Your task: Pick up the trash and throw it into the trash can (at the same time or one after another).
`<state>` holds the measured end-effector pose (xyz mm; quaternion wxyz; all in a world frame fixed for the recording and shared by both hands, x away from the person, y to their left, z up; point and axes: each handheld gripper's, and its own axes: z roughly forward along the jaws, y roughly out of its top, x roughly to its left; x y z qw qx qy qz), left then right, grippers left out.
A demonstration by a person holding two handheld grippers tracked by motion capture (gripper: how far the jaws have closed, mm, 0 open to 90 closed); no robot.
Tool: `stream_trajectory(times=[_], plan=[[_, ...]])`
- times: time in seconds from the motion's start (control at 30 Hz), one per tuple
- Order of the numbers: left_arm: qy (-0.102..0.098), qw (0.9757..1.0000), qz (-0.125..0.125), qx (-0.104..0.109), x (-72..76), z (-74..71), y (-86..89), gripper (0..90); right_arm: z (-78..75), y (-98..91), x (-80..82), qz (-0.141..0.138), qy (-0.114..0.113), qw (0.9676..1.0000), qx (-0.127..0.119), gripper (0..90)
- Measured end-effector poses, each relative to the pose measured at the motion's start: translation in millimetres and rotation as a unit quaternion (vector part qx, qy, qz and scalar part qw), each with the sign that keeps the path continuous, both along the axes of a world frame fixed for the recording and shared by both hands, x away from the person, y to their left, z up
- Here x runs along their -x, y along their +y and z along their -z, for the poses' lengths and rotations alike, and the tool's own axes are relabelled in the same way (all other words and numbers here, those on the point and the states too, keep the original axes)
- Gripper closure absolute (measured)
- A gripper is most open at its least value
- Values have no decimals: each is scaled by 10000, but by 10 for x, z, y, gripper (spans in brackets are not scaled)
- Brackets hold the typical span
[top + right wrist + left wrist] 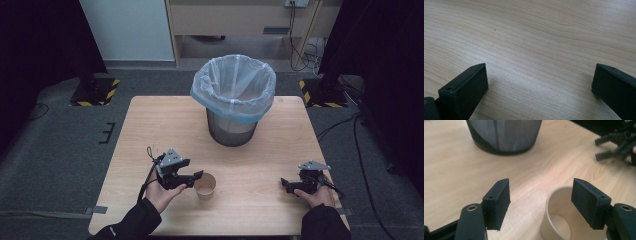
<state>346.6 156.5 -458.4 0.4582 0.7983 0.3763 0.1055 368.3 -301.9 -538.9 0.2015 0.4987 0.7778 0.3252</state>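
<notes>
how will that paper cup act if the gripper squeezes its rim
The paper cup looks thin-walled and empty, so it is probably very light and may dent under a firm pinch. It stands upright and open on the table, so a sideways nudge from the left gripper could likely tip or slide it.

Black hand-held gripper [194,180], grey plate, dark sleeves [135,224].

Paper cup [564,220] cut off by bottom edge.

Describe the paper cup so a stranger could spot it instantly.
Start at the black mesh waste bin with a blue-rimmed plastic liner on the light wooden table. Nearer the person, just beside the left gripper, stands a small beige paper cup, upright, open-topped and empty.
</notes>
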Motion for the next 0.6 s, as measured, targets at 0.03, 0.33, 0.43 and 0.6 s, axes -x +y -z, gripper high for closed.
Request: stream_trajectory(times=[0.03, 0.33, 0.43, 0.6], plan=[[52, 10000, 21, -3, -3, 19, -7, 328, 0, 0, 0, 0, -1, 10000, 0, 7], [472, 9985, 147, -222, -36, 164, -67, 476, 0, 1, 1, 4, 4, 10000, 0, 7], [528, 9982, 144, -256, -46, 182, -90, 514, 0, 1, 1, 5, 4, 10000, -1, 7], [616, 9972, 189, -375, -45, 200, -129, 601, -1, 1, 2, -5, 14, 10000, 2, 7]])
